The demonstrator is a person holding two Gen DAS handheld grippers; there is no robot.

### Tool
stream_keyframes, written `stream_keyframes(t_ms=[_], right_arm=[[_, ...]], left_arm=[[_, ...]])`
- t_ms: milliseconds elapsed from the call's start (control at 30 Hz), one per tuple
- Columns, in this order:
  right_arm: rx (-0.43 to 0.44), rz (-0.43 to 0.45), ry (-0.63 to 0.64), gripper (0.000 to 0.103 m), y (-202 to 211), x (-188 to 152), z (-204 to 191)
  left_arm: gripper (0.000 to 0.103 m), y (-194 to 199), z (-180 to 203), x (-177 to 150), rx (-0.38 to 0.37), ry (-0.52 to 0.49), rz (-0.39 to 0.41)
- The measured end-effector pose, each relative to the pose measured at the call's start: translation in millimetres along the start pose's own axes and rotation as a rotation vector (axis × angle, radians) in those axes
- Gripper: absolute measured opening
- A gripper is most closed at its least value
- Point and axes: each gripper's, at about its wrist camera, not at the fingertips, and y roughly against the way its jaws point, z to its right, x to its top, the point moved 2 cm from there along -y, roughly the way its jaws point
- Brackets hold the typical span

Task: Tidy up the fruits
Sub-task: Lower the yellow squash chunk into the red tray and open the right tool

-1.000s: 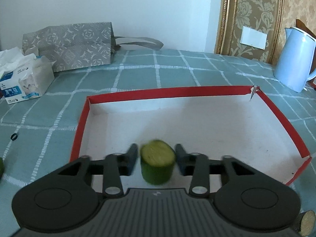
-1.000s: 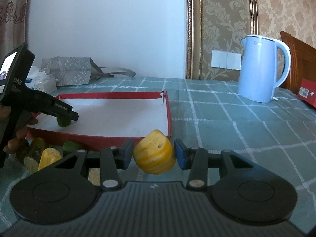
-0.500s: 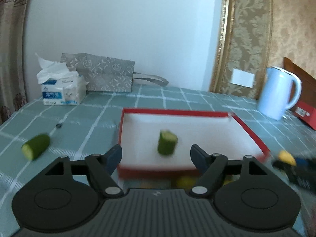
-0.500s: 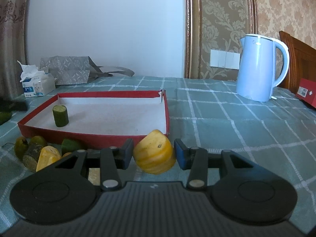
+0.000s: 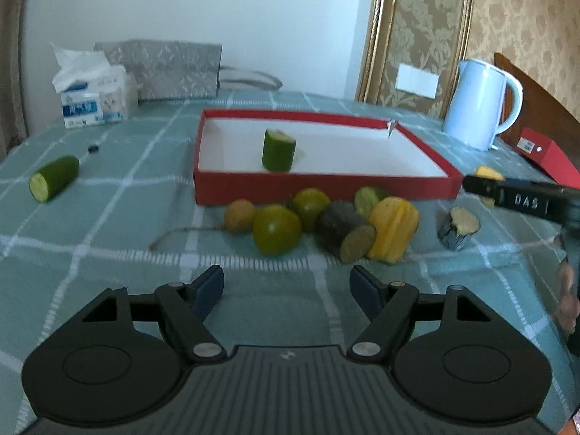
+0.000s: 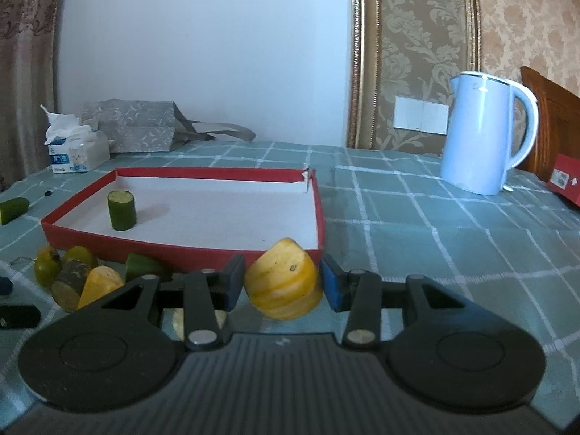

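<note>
A red tray (image 5: pixel 319 190) with a white floor holds one upright cucumber piece (image 5: pixel 278 150), also in the right wrist view (image 6: pixel 121 210). In front of the tray lies a pile of fruit: green limes (image 5: pixel 277 230), a dark cut piece (image 5: pixel 346 235) and a yellow starfruit piece (image 5: pixel 393 230). Another cucumber piece (image 5: pixel 54 177) lies far left. My left gripper (image 5: pixel 286 286) is open and empty, pulled back in front of the pile. My right gripper (image 6: pixel 281 282) is shut on a yellow fruit piece (image 6: pixel 284 284) by the tray's (image 6: pixel 181 253) near right corner.
A pale blue kettle (image 6: pixel 485 134) stands at the right. A tissue box (image 5: pixel 94 99) and a grey paper bag (image 5: pixel 170 69) stand at the back left. A red box (image 5: pixel 547 154) lies far right. A small dark cut piece (image 5: pixel 458 226) lies right of the pile.
My left gripper let go of the cucumber piece in the tray, opened and drew back to in front of the fruit pile. My right gripper has kept still with the yellow piece.
</note>
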Motion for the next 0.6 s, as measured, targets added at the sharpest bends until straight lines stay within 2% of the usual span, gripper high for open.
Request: stream_keyframes(t_ms=[200,333,600], right_arm=[[0.034,0.005,0.03,0.042,-11.6,21.9,-11.6],[0.053,-0.013,0.049,0.042,-32.9,41.8,-20.6],[0.086,-0.15,0.087,0.042,-105.4,68.3,-36.6]], left_arm=[[0.082,-1.5,-0.8,-2.1,-0.003,0.01,0.007],[0.084,-4.6,3.3,-1.5,0.026,-0.007,0.007],[0.085,-9.5,8.6,0.0,0.066,-0.043,0.0]])
